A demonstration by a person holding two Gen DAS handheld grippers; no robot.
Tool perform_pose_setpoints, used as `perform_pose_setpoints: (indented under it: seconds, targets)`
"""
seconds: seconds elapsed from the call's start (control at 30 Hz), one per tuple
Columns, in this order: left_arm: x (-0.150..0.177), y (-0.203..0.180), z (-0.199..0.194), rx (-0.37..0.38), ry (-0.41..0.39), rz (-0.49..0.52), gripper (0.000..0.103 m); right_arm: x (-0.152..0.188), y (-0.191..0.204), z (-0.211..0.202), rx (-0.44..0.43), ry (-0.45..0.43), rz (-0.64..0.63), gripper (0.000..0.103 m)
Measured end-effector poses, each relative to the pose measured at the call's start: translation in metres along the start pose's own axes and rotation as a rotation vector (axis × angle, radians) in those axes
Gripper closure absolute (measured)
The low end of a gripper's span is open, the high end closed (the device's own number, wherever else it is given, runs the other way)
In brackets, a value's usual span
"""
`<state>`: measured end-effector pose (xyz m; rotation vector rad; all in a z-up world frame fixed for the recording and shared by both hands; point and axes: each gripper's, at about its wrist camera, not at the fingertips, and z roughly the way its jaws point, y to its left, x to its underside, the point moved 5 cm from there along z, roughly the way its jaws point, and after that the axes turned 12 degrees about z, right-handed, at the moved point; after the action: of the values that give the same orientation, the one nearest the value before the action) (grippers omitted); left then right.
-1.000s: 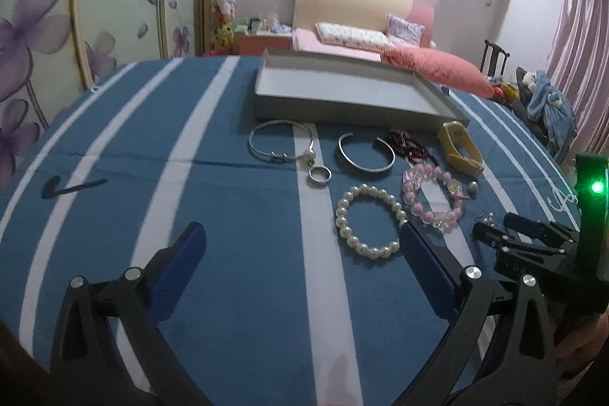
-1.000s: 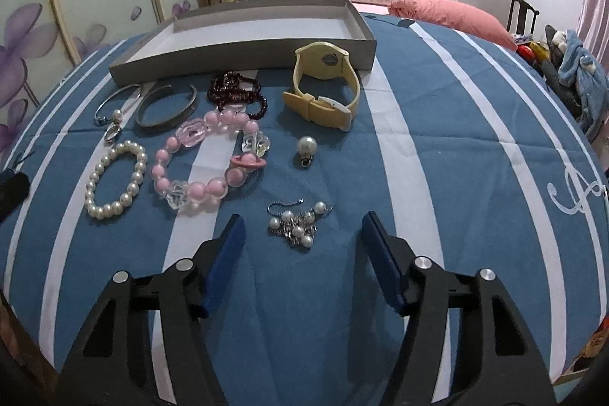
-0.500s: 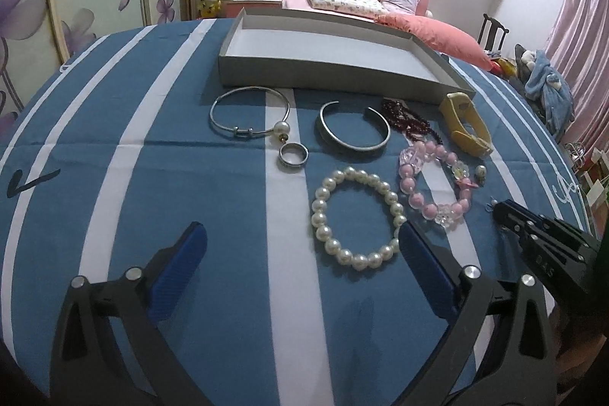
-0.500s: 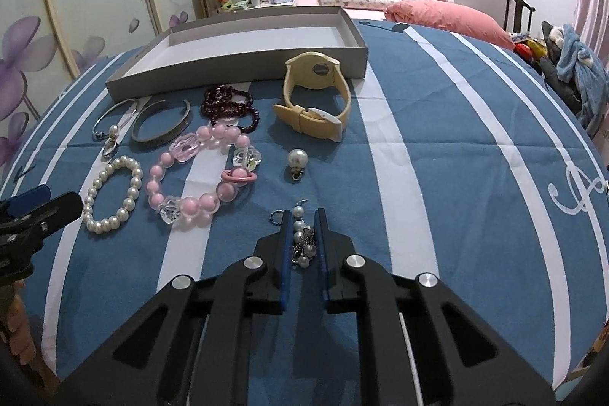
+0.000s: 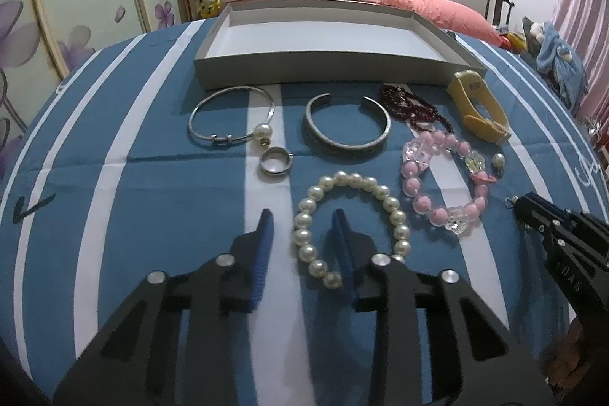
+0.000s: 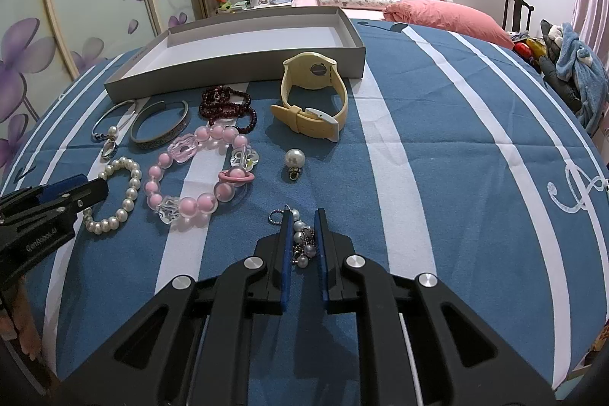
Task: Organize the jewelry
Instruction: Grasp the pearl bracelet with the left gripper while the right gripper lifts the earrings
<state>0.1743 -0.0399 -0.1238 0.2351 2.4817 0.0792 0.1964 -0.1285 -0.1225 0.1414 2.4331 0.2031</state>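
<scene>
**Item 1, right tongs** (image 6: pixel 301 246): drawn narrow around the pearl charm cluster (image 6: pixel 302 240), which lies between the 2 blue pads on the striped blue cloth (image 6: pixel 437 147). Whether the pads truly pinch it cannot be told; a thin gap shows on each side.

**Item 2, left tongs** (image 5: pixel 302 238): part-open, astride the near-left arc of the white pearl bracelet (image 5: pixel 350 227), 1 finger inside the loop, 1 outside. Not yet pinched.

**Item 3, destination:** grey tray (image 5: pixel 323 73), empty as far as seen, at the far edge of the jewelry spread.

**Handling notes (judgement):**
- Close the left tongs squarely on the beads, low to the cloth, so the round pearls do not roll out.
- Lift each piece straight up before carrying; the pink bead bracelet (image 5: pixel 443 181) lies just beside the pearl bracelet and could snag.
- Grip the cluster by its bulk, not by a loose chain end.

**Obscured:**
- The bracelet's nearest beads sit behind the left tongs.
- The cluster's lower part is masked by the pads.
- The cluster barely shows in the left view, behind the right tongs.
</scene>
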Motion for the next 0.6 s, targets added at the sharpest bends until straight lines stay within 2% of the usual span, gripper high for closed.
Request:
perform_pose_setpoints:
  seconds: [0.07,0.13,0.37,0.6]
  targets:
    - [-0.002,-0.005,0.0,-0.007,-0.003,0.019,0.079,-0.001,0.0,0.0,-0.003,0.001,0.004,0.091]
    - [-0.002,-0.008,0.0,0.005,-0.01,0.022,0.092,-0.001,-0.001,-0.001,-0.005,0.002,0.006,0.091]
    - [-0.003,-0.002,0.001,0.058,-0.034,-0.001,0.093,-0.003,0.0,-0.004,-0.028,-0.007,0.019,0.091]
    - [-0.008,0.011,-0.022,0.074,-0.118,-0.028,0.093,-0.014,0.008,-0.022,-0.064,-0.076,0.005,0.091]
